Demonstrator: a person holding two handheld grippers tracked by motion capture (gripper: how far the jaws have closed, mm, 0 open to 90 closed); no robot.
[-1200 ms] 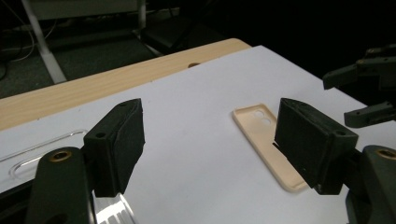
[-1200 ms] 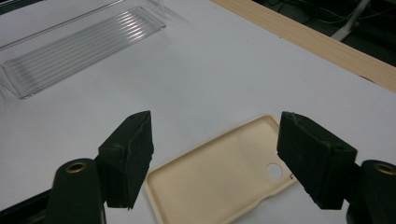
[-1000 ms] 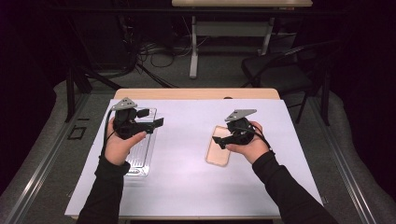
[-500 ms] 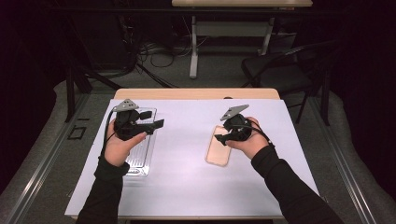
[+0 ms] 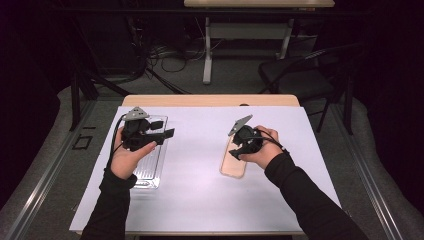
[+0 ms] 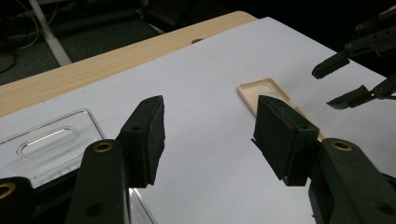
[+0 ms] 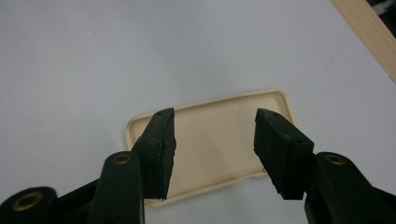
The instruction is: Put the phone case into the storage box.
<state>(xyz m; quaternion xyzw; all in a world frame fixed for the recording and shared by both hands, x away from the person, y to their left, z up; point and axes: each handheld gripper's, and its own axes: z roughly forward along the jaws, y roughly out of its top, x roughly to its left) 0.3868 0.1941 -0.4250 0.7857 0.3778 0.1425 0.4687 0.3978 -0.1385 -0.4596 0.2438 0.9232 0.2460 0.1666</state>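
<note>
While closing, right gripper [image 7: 212, 154] jaws apart, empty, above beige phone case [image 7: 210, 154].

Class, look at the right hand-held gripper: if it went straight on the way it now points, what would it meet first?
Most likely the beige phone case on the white sheet: the right hand-held gripper points down at it, jaws apart and empty, though its height above is unclear.

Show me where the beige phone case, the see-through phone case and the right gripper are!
beige phone case [image 7: 210, 140]: right gripper view, its inner floor.
see-through phone case [image 5: 150, 167]: high view, its flat middle.
right gripper [image 7: 212, 147]: right gripper view, gap between its fingertips.
</note>
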